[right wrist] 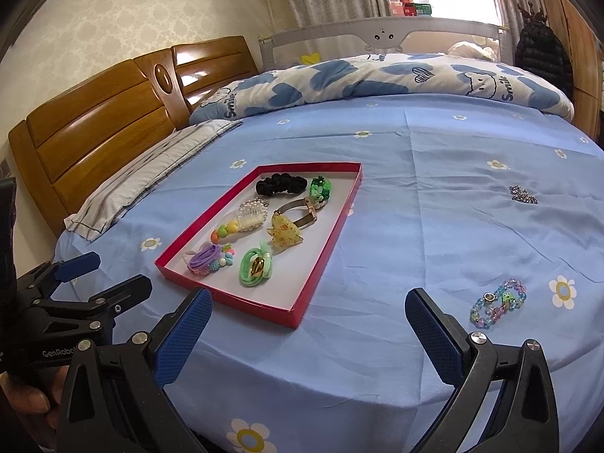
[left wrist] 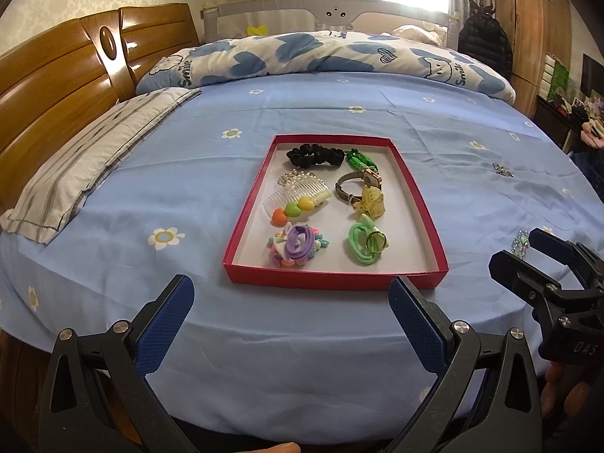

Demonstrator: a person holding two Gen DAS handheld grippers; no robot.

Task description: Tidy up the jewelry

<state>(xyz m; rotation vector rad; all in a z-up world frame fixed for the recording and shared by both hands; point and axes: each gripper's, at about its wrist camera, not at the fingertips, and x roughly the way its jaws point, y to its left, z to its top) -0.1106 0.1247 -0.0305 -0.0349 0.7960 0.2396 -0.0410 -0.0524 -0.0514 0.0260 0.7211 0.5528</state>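
A shallow red tray (left wrist: 247, 207) (right wrist: 321, 260) lies on the blue bedsheet. It holds a black scrunchie (left wrist: 315, 154), a green bracelet (left wrist: 360, 158), a watch (left wrist: 358, 183), a pearl comb (left wrist: 298, 190), a yellow claw clip (left wrist: 370, 200), green hair ties (left wrist: 364, 243) and purple hair ties (left wrist: 298, 245). A beaded bracelet (right wrist: 498, 302) (left wrist: 521, 243) lies on the sheet right of the tray, and a small silver chain (right wrist: 523, 194) (left wrist: 502, 170) farther back. My left gripper (left wrist: 290, 309) is open and empty before the tray. My right gripper (right wrist: 307, 315) is open and empty, left of the beaded bracelet.
A striped pillow (left wrist: 87, 166) lies at the left by the wooden headboard (left wrist: 56, 90). A folded blue-and-white duvet (left wrist: 321, 56) runs along the far side. A wardrobe (left wrist: 524, 19) and cluttered shelves (left wrist: 570, 94) stand at the right.
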